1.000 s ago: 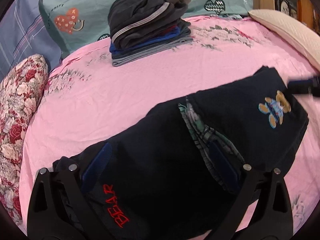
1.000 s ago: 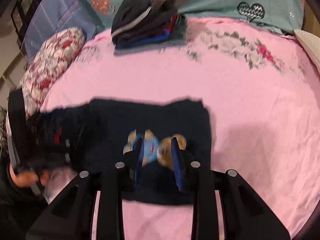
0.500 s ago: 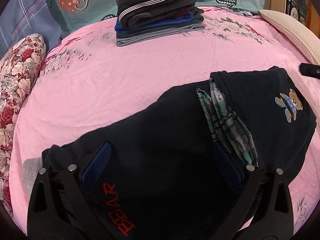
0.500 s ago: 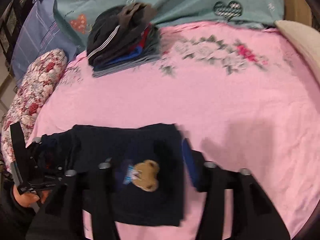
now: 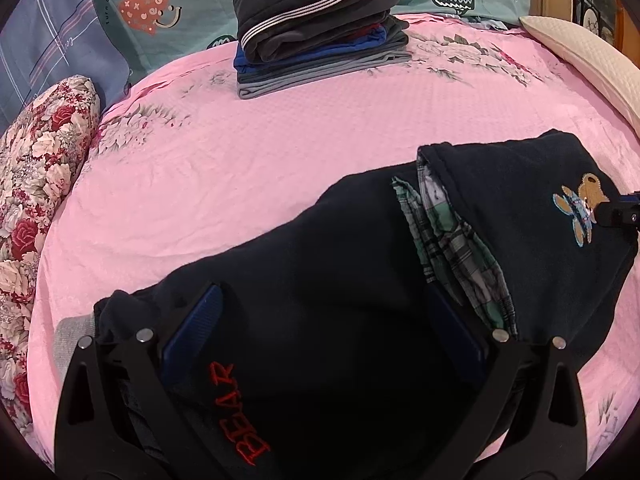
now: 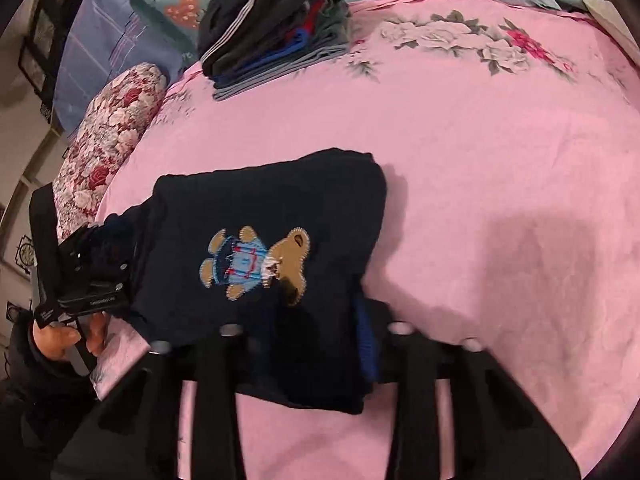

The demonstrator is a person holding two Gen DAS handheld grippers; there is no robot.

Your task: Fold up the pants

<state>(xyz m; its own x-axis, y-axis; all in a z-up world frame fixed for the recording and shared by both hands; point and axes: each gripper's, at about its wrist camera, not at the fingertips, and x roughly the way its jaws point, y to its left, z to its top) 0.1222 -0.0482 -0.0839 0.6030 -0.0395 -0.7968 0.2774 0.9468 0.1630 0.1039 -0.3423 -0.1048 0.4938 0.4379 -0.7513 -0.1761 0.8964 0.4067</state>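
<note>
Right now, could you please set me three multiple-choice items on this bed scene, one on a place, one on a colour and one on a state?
1. Where is the stack of folded clothes?
A. At the far side of the pink bedspread, near the teal bedding
B. On the floor
C. On top of the dark pants

2. What colour is the word BEAR stitched on the dark pants?
A. White
B. Red
C. Yellow

3. How do the pants lie?
A. Hung on a hanger
B. Rolled into a ball
C. Partly folded, the bear patch facing up

Answers: 1 A, the stack sits far off, just before the teal bedding. 2 B, the letters show red in the left wrist view. 3 C, one part lies over another, plaid lining showing at the edge.
</note>
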